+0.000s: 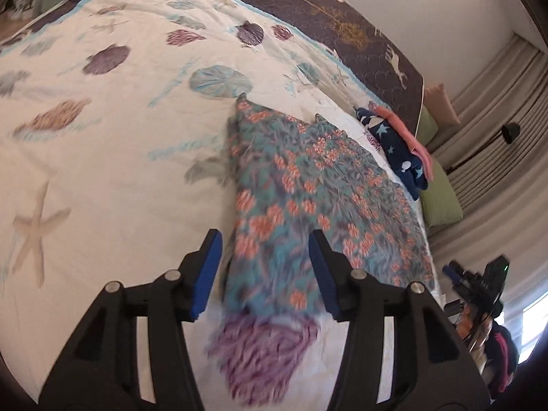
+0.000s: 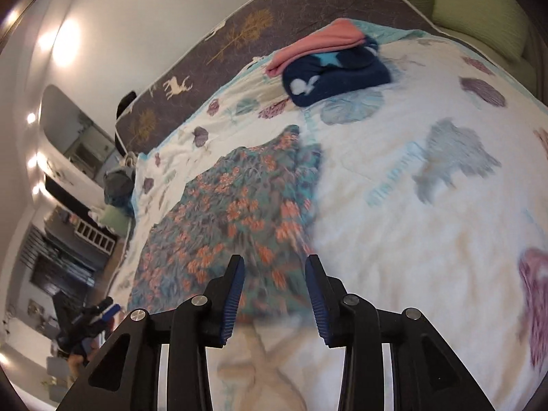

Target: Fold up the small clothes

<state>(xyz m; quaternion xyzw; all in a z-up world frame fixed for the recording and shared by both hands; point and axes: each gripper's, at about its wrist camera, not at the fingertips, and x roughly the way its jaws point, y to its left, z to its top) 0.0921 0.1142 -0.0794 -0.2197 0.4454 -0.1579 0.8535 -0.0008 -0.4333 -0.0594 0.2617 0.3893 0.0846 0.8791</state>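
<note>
Left wrist: left gripper (image 1: 265,239) tilted down, parted above floral garment (image 1: 308,185).

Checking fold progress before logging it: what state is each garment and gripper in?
floral garment: lying on the bedspread, not gripped.
navy star garment: folded.
pink garment: folded, on the navy one.
left gripper: open.
right gripper: open.

Right gripper (image 2: 274,267) fingers parted above floral garment (image 2: 233,205).
</note>
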